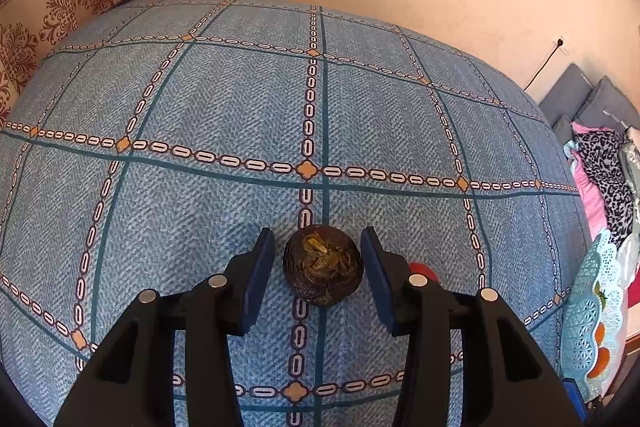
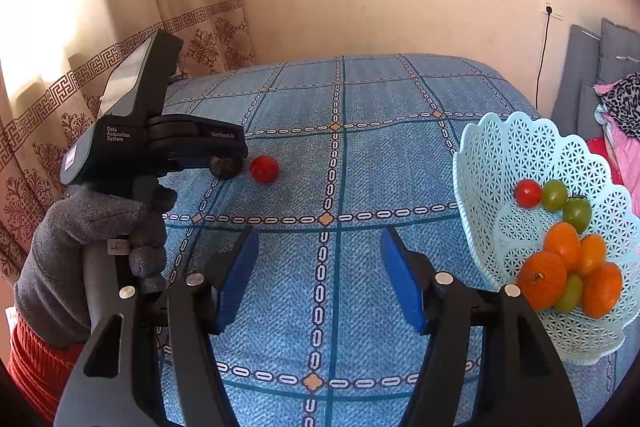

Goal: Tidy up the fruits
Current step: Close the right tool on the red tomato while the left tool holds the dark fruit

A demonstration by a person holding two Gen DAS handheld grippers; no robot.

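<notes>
A dark brown round fruit (image 1: pixel 323 265) lies on the blue checked cloth (image 1: pixel 224 99) between the blue pads of my left gripper (image 1: pixel 317 233). The right-hand pad just meets the fruit, while a sliver of cloth shows beside the left-hand pad. A red tomato (image 2: pixel 264 169) lies right beside this fruit (image 2: pixel 225 167) and peeks out behind a finger (image 1: pixel 424 271). In the right wrist view a gloved hand (image 2: pixel 100 227) holds the left gripper (image 2: pixel 224 157) low over the fruit. My right gripper (image 2: pixel 320 275) is open above bare cloth with nothing between its fingers. The pale blue lattice basket (image 2: pixel 500 155) on the right holds tomatoes and oranges.
The basket (image 1: pixel 596 307) stands at the table's right edge. A patterned curtain (image 2: pixel 52 99) hangs on the left and a plain wall behind. Grey cushions and clothes (image 1: pixel 600 155) lie beyond the right edge. Bare cloth stretches across the middle and far side.
</notes>
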